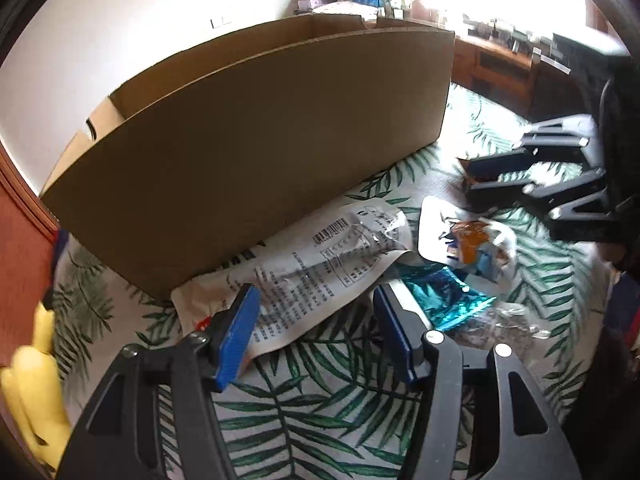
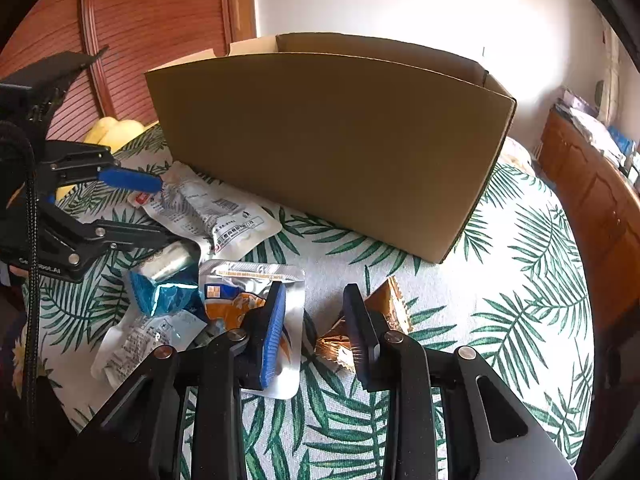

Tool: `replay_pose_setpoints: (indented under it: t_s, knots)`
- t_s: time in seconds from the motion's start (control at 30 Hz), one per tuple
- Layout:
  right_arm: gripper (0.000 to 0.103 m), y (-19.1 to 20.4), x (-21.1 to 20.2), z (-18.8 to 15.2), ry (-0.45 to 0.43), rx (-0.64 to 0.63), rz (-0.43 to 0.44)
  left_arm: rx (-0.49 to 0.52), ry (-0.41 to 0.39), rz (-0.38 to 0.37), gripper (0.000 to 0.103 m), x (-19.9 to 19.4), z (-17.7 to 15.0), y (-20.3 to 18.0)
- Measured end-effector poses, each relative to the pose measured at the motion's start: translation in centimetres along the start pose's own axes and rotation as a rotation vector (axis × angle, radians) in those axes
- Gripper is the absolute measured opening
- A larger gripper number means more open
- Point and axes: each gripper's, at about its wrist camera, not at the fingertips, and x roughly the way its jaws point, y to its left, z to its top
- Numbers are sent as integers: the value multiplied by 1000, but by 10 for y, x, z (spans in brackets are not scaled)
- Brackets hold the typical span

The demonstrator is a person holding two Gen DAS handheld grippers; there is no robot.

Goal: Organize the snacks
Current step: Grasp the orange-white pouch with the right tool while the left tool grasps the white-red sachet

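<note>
Left gripper [image 1: 316, 332]: spread over white printed pouch [image 1: 320, 256]; right gripper [image 2: 316, 332]: spread, empty, beside gold wrapper [image 2: 390, 304]; slippery overlapping packets judged liable to be snagged together.

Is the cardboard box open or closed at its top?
Open: the cardboard box stands upright, its far inner wall visible over the near rim. Contents cannot be seen.

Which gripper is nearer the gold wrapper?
Right. The right gripper is open with the gold wrapper at its fingertips; the left gripper is across the snack pile, over the white packet.
</note>
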Motion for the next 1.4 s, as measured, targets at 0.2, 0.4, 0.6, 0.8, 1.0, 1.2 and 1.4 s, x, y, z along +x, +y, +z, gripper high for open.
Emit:
replay_pose_setpoints:
  t_s: [0.2, 0.4, 0.6, 0.8, 1.0, 1.2, 1.4]
  knots:
    - [30, -3, -5, 0, -7, 9, 1, 37, 12, 26, 59, 13, 16, -7]
    - [30, -8, -7, -3, -10, 18, 10, 77, 36, -11, 59, 25, 33, -19]
    - [30, -12, -7, -4, -12, 24, 15, 112, 61, -6, 62, 40, 44, -28]
    - [32, -11, -7, -5, -12, 27, 22, 87, 51, -13, 64, 48, 56, -24]
    - [34, -7, -5, -5, -12, 32, 31, 93, 20, -27, 65, 51, 60, -28]
    - [35, -4, -5, -6, -12, 32, 31, 84, -1, -61, 35, 42, 55, -24]
    - [35, -4, -7, -9, -14, 38, 35, 70, -36, -21, 20, 27, 53, -26]
